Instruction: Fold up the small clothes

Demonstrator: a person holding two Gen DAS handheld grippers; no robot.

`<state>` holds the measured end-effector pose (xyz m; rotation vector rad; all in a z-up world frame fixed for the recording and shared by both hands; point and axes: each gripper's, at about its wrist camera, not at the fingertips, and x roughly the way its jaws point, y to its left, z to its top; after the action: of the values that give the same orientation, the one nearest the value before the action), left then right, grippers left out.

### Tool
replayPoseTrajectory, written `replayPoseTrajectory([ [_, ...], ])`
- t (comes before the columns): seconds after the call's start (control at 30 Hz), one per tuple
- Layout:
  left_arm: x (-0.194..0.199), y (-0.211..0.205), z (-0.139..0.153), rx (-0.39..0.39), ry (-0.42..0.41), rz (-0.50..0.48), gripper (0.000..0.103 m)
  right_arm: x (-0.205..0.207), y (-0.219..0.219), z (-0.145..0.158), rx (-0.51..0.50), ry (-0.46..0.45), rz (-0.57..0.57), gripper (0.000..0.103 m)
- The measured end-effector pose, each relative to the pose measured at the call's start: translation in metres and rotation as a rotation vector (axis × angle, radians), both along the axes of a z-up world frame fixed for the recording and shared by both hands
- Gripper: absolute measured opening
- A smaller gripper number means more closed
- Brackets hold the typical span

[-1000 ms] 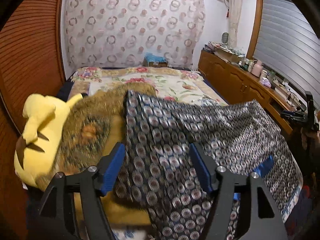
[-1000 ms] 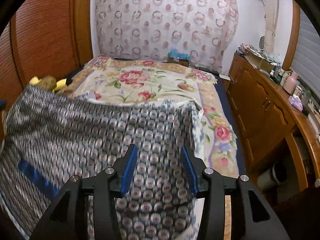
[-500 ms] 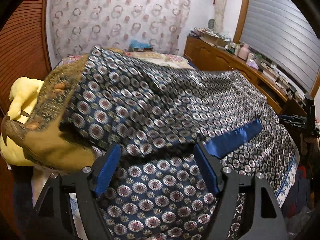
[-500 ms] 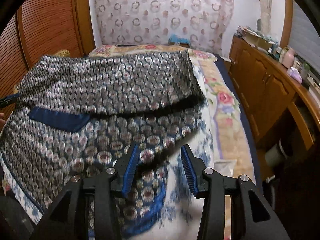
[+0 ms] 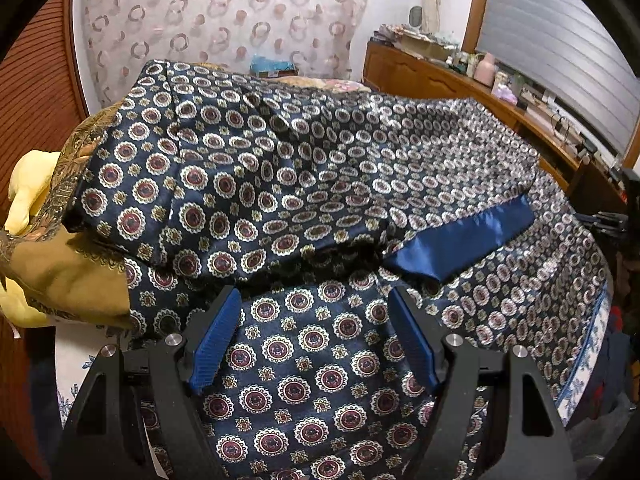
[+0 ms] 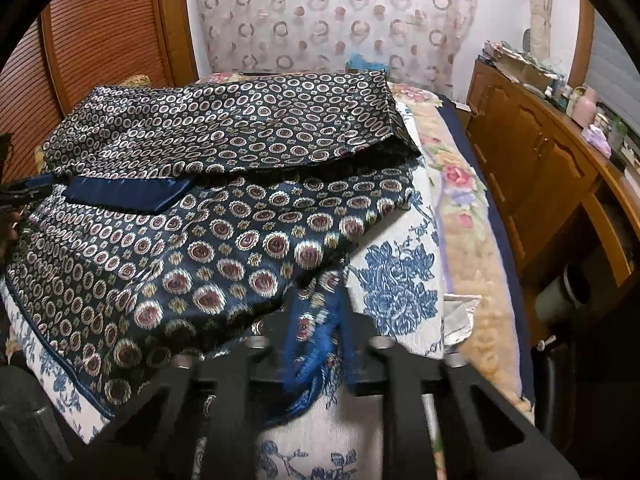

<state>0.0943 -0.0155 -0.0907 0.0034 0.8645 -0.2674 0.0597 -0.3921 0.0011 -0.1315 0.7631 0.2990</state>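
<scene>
One garment (image 5: 280,184), thin, glossy and limp, lies half folded on the bed (image 6: 460,208), its far part doubled over the near part. Probably light and slippery; best pinched at hems or corners. Right gripper (image 6: 316,340) has just clamped onto the near hem; left gripper (image 5: 316,340) hovers spread, pads off the cloth.

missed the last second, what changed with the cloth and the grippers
The cloth, held up a second ago, has been folded over and now lies doubled on the bed. The right gripper has just closed on its near edge. The left gripper stays open above the cloth. The yellow toy has not moved.
</scene>
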Motion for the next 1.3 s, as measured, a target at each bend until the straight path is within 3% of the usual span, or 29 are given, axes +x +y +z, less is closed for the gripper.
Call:
replayPoseTrajectory([
  [0.1,0.002,-0.001,-0.007,0.005,0.020,0.004,0.077,-0.009,-0.004,-0.001,-0.001,-0.004,0.013,0.004],
  [0.6,0.005,-0.015,-0.011,0.090,0.024,-0.007,0.083,-0.062,-0.042,0.018,0.037,-0.069,-0.115,0.004],
  [0.73,0.005,-0.015,-0.011,0.094,0.025,-0.004,0.084,-0.061,-0.035,0.032,0.035,-0.111,-0.108,0.010],
  [0.8,0.006,-0.015,-0.011,0.094,0.025,-0.004,0.084,-0.054,-0.030,0.037,0.023,-0.112,-0.109,0.023],
  [1.0,0.006,-0.014,-0.011,0.095,0.025,-0.004,0.085,-0.031,-0.014,0.051,0.031,-0.137,-0.104,0.040],
  [1.3,0.006,-0.014,-0.012,0.097,0.029,0.006,0.088,0.029,-0.004,0.036,0.073,-0.071,-0.104,0.041],
])
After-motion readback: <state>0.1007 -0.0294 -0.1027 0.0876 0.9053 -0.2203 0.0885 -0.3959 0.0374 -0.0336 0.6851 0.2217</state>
